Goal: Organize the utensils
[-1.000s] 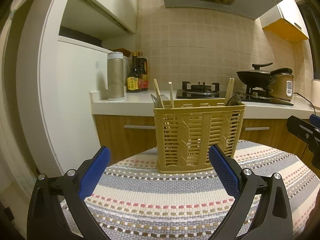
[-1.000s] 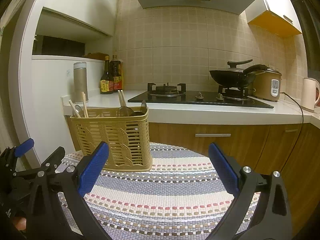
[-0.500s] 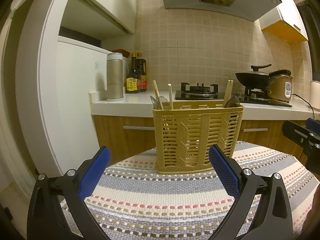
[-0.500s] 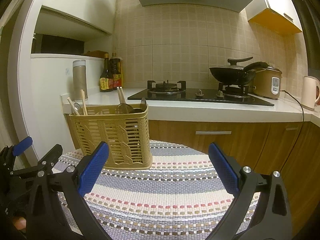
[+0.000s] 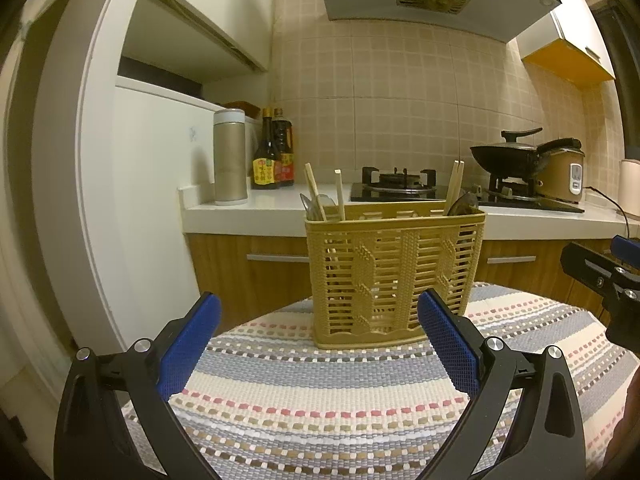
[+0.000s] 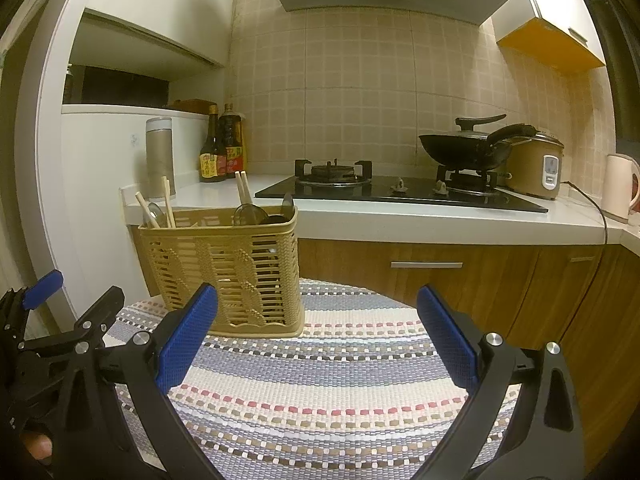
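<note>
A tan plastic utensil basket (image 5: 394,274) stands upright on a round table with a striped woven cloth (image 5: 320,400). Wooden chopsticks (image 5: 312,192) and spoons (image 5: 462,204) stick out of its end compartments. My left gripper (image 5: 318,344) is open and empty, just short of the basket. My right gripper (image 6: 318,340) is open and empty, to the right of the basket (image 6: 224,270), above the cloth (image 6: 340,392). Each gripper shows at the edge of the other's view: the right one (image 5: 600,276) and the left one (image 6: 60,320).
Behind the table runs a kitchen counter (image 6: 440,220) with a gas hob (image 6: 396,192), a wok (image 6: 464,152), a rice cooker (image 6: 536,168), a kettle (image 6: 620,186), sauce bottles (image 5: 274,160) and a steel flask (image 5: 230,158). Wooden cabinets (image 6: 440,280) lie below.
Both grippers have risen and tilted slightly; the basket sits a little lower in both views. Both stay open and empty.
</note>
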Tool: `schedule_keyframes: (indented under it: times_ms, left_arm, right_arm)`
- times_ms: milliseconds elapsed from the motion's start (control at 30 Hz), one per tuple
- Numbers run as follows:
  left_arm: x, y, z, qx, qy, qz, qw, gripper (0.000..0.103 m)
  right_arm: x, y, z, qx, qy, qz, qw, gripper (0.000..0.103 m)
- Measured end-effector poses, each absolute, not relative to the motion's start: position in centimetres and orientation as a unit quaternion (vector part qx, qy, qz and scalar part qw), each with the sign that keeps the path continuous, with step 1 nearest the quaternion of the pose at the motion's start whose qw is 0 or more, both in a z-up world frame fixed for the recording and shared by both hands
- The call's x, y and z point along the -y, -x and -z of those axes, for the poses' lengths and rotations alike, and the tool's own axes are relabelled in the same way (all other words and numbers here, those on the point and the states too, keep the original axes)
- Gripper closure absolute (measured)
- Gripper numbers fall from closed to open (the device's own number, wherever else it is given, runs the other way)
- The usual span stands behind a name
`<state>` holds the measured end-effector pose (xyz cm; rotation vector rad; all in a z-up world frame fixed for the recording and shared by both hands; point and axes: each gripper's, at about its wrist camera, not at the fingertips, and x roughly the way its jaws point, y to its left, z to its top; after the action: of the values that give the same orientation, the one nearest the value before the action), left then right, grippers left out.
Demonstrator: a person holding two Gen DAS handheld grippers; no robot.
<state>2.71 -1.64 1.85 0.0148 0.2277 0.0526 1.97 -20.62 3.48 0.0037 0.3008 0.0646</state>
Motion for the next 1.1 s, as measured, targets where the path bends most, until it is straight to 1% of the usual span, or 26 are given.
schedule_keyframes:
  times_ms: [1100]
  left_arm:
    - [1.53,-3.07,-1.78,-0.125,-0.004,-0.02,0.992,0.008]
  right_arm:
    - [20.43,-2.53,-3.23,-0.16,0.002,-0.036,0.986,0.008]
